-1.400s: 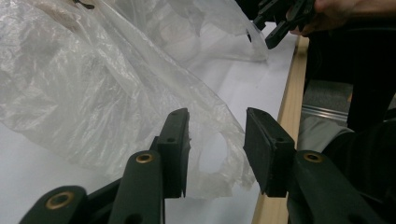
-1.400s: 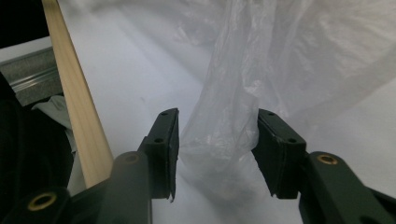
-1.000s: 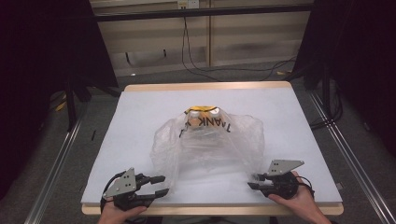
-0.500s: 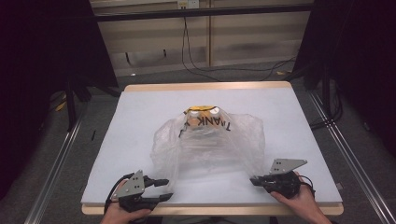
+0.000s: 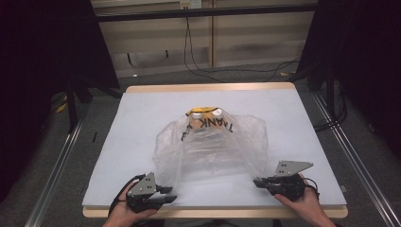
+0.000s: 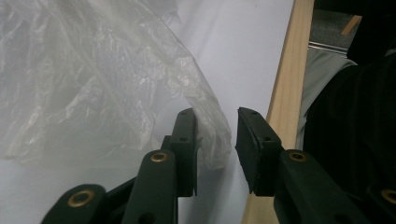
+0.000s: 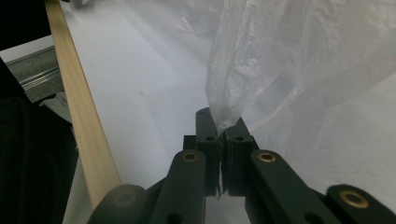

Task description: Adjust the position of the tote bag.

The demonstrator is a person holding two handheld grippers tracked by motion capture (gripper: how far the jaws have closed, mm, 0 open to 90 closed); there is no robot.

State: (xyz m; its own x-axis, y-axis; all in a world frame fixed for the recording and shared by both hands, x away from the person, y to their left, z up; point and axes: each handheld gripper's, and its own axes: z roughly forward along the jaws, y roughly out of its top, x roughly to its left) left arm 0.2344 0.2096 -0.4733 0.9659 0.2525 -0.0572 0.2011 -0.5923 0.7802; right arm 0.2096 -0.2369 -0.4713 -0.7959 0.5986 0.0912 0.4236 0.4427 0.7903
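Right gripper (image 7: pixel 223 133) clamped tight on the near right corner of the plastic bag (image 5: pixel 210 146) mid-counter (image 5: pixel 142 109), left gripper (image 6: pixel 215 135) just closing, fingers (image 6: pixel 187 140) part open around the near left corner, likely to pull the mouth wide.

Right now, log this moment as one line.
right gripper: shut on plastic bag corner | left gripper: closing, bag corner between jaws, not yet clamped

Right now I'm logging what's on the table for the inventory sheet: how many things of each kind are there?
Clear plastic bag: 1
Yellow item inside the bag, under black lettering: 1, too veiled to identify
Handheld gripper: 2, left gripper and right gripper
Total: 4
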